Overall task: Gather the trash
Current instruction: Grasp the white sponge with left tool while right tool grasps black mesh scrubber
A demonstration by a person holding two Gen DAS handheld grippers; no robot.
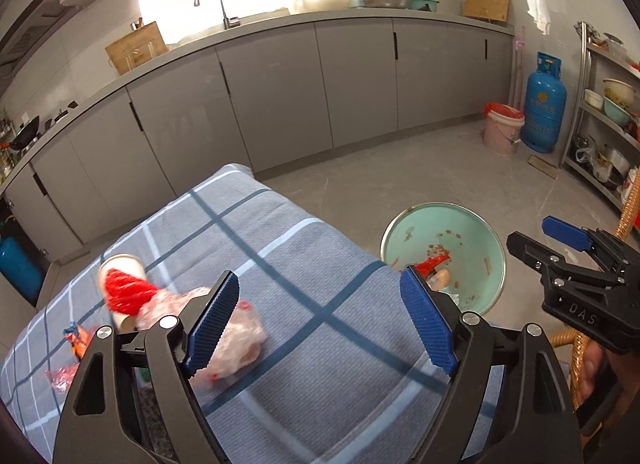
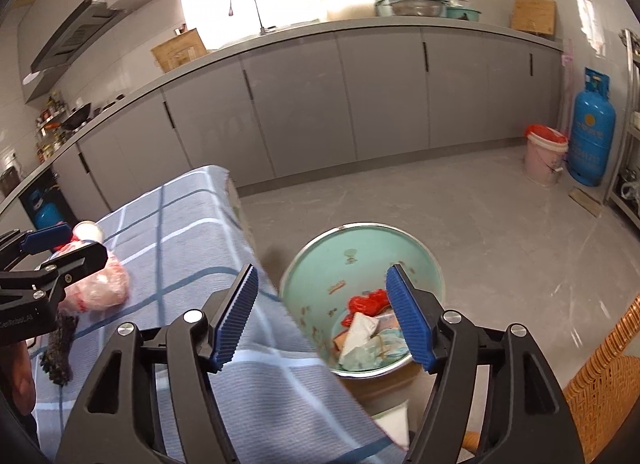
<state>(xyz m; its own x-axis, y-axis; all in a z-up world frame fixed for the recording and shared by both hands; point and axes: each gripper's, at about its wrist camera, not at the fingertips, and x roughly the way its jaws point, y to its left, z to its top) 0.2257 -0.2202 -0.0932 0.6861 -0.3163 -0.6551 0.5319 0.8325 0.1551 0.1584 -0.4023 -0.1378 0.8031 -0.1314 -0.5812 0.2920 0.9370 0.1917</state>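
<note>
A table under a blue checked cloth carries the trash. A crumpled clear plastic bag lies by my left gripper's left finger. Further left are a tipped paper cup with red netting and an orange wrapper. My left gripper stands open above the cloth with nothing between its pads. A mint-green bin on the floor beside the table holds a red wrapper and white paper. My right gripper hangs open and empty over the bin's near rim. The plastic bag also shows there, under the left gripper.
A wicker chair stands close at the right. A pink bucket and a blue gas cylinder sit by the far wall, next to metal shelves. Grey cabinets line the back. A dark scrubber lies on the cloth.
</note>
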